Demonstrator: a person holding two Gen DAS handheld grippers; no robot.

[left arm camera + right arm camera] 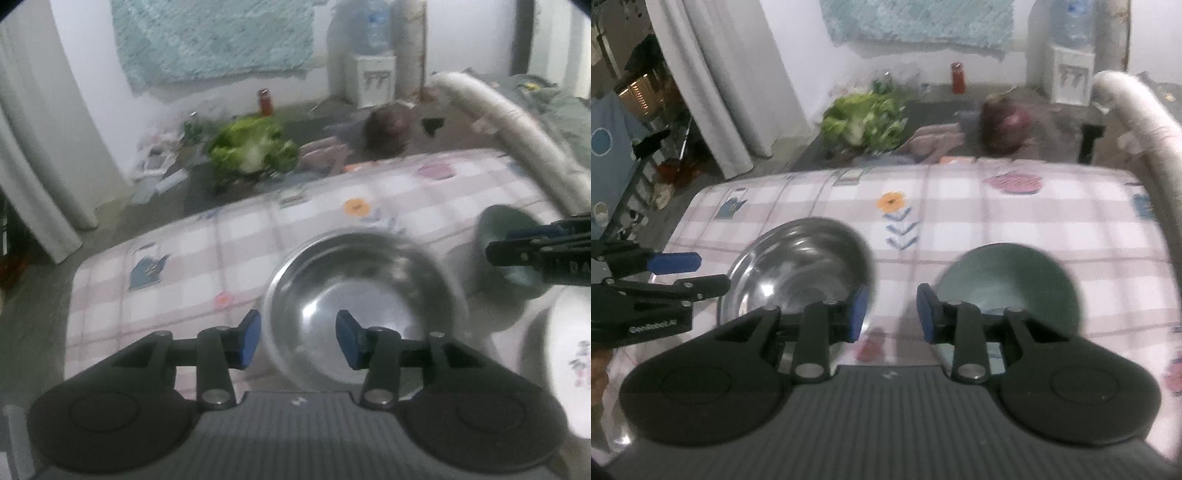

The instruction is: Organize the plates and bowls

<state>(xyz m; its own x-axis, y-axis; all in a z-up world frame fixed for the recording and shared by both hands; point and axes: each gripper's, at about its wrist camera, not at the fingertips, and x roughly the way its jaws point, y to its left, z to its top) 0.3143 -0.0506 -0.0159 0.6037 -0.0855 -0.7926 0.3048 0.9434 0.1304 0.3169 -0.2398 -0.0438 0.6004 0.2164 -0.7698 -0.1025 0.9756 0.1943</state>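
Observation:
A steel bowl [364, 306] sits upright on the checked tablecloth [192, 251]. My left gripper [299, 339] is open and straddles the bowl's near left rim, one pad outside and one inside, neither pressing. A dark green bowl [1008, 284] stands to the right of the steel bowl [798, 266]. My right gripper [892, 314] is open over the bare cloth between the two bowls, nothing between its pads. A white floral dish [569, 362] lies at the near right. The right gripper [509, 243] shows in the left wrist view in front of the green bowl [498, 225], and the left gripper [698, 275] appears by the steel bowl's left rim.
The table's far edge [923, 168] drops to a grey floor with a head of lettuce [864, 118], a red jar [957, 77] and a dark round thing [1004, 122]. A white padded rail [1145, 122] curves along the right side. A water dispenser [1071, 70] stands at the back.

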